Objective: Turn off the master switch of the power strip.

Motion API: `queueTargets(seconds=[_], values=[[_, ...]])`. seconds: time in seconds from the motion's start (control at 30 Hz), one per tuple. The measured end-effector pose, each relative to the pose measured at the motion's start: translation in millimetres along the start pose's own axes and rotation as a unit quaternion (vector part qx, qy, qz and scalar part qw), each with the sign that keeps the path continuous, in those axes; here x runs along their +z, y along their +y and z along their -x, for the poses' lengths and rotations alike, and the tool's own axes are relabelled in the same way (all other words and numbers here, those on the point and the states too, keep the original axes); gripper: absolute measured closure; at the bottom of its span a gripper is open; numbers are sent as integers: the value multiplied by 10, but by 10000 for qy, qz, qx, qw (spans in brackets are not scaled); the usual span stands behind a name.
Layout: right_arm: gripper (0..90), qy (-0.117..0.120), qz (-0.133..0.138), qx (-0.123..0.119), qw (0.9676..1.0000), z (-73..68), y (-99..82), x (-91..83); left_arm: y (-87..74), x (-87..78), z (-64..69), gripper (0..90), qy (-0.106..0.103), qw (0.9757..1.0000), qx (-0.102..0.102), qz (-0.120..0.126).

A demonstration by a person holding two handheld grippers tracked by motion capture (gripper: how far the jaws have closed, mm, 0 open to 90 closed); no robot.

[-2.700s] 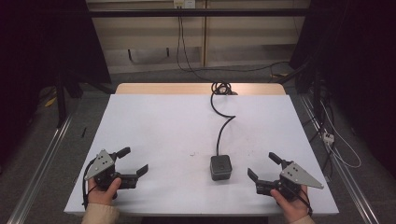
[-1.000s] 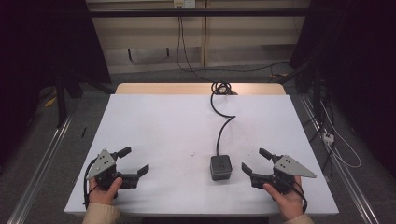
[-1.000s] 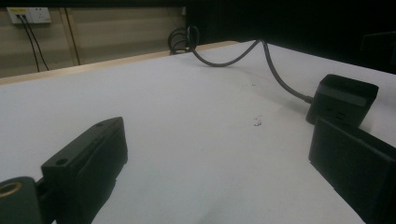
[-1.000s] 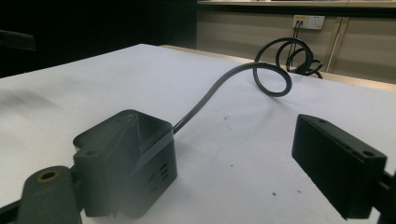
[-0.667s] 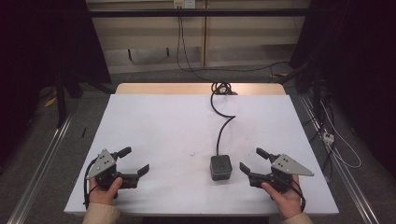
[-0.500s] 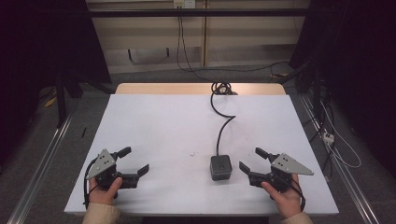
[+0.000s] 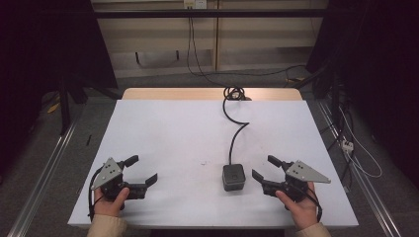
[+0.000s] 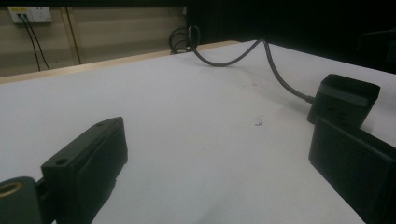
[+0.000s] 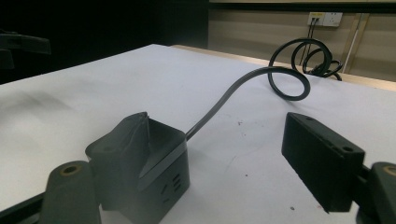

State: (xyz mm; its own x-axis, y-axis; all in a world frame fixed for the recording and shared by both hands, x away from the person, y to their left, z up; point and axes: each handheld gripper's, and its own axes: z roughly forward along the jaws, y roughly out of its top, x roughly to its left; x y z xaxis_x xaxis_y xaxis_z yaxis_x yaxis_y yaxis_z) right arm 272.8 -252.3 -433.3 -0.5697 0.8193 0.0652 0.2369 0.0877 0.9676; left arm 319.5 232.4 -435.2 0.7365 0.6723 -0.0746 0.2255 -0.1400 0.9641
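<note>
- While the right tongs [image 7: 267, 169], apart and just closing, sit beside the black power cube [image 7: 233, 177], nothing lies between them.
- Left tongs [image 7: 142, 169] apart, well away near the counter [image 7: 168, 128] front edge.
- Bare white surface spreads beyond.

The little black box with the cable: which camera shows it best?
The right gripper view: the black box sits closest there, slots on its face visible, cable curling away. The high view shows it small, from above. The left gripper view catches it at the right edge.

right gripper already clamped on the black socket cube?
No: in the high view the right gripper sits just right of the black socket cube, its jaws spread and nothing between them.
</note>
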Motion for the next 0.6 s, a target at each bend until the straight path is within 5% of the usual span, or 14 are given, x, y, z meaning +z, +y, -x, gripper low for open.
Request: queueTargets(seconds=[0.6], values=[[297,239,-140,-42,9996,-45,35,72,4,2,8,43,10,10000,1,1]])
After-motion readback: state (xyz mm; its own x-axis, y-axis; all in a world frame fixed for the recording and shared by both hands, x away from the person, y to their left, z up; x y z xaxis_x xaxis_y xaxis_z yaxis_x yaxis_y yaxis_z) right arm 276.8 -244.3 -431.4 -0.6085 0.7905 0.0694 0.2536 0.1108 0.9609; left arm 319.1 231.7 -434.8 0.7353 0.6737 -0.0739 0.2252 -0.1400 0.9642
